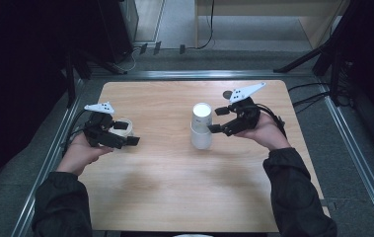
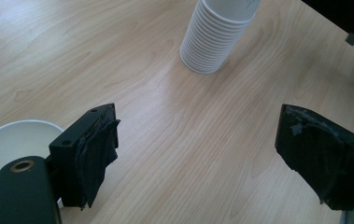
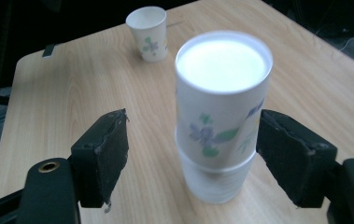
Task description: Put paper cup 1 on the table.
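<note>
Light wood-grain table [image 1: 174,197] in a metal-edged frame on grey carpet, dark room behind. The cup stack [image 1: 202,126] stands mouth-down mid-table, long axis vertical, top cup [image 3: 221,88] riding high on it between the right gripper [image 1: 218,120] jaws, one pad at its side, the other apart, no grip. The right gripper view shows the floral print and the single cup [image 3: 148,32] upright; the left gripper [image 2: 198,154] is half-open over bare wood beside that cup.

High view overhead, facing forward-down; gripper views close, low over the table [image 1: 174,173], sharing the cup stack [image 1: 202,127].
</note>
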Demonstrator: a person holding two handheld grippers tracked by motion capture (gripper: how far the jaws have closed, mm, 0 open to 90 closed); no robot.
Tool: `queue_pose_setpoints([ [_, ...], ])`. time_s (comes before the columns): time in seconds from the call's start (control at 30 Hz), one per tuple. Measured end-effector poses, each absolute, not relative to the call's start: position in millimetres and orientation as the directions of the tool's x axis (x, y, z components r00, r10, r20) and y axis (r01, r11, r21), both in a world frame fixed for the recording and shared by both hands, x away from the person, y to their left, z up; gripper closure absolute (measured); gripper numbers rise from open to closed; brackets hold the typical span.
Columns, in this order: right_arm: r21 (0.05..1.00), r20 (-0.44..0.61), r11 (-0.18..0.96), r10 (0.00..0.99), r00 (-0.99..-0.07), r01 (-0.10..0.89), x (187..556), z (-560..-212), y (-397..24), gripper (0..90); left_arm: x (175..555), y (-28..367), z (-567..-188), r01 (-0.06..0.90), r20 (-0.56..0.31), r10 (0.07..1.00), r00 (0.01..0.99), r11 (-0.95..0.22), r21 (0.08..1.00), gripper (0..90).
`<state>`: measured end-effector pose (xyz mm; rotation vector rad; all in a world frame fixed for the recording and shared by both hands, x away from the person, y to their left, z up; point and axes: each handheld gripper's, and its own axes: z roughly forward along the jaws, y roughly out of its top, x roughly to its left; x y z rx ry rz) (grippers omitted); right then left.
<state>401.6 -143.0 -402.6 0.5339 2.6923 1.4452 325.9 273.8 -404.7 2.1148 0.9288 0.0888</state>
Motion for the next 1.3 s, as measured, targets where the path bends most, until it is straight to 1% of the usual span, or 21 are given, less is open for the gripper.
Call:
queue_pose_setpoints([
  [0.17, 0.812, 0.097, 0.524, 0.317, -0.944, 0.259, 415.7, -400.0, -136.4, 25.3, 322.3, 265.9, -406.2, 0.575, -0.233, 0.632, 0.739, -0.412, 0.707, 13.8],
  [0.27, 0.805, 0.103, 0.533, 0.310, -0.945, 0.262, 422.7, -402.2, -132.1, 25.2, 320.5, 261.4, -409.5, 0.572, -0.230, 0.627, 0.744, -0.420, 0.704, 13.8],
  [0.47, 0.762, 0.088, 0.597, 0.290, -0.953, 0.252, 430.9, -406.6, -118.7, 24.3, 316.5, 253.6, -416.4, 0.570, -0.221, 0.625, 0.749, -0.437, 0.695, 13.8],
  [0.9, 0.649, 0.035, 0.728, 0.262, -0.965, 0.221, 437.2, -401.1, -76.4, 24.0, 304.2, 243.3, -427.5, 0.565, -0.217, 0.600, 0.770, -0.483, 0.669, 13.8],
  [0.97, 0.617, 0.003, 0.760, 0.259, -0.966, 0.206, 436.9, -400.7, -72.7, 24.1, 303.5, 243.0, -428.5, 0.562, -0.214, 0.597, 0.773, -0.489, 0.667, 13.8],
  [1.07, 0.584, -0.029, 0.793, 0.235, -0.972, 0.174, 436.4, -400.4, -70.5, 24.6, 303.9, 243.1, -429.3, 0.562, -0.213, 0.596, 0.774, -0.491, 0.666, 13.8],
  [1.3, 0.584, -0.010, 0.791, 0.231, -0.973, 0.182, 436.7, -401.9, -76.9, 28.8, 304.8, 241.5, -429.5, 0.561, -0.213, 0.596, 0.774, -0.491, 0.666, 14.1],
])
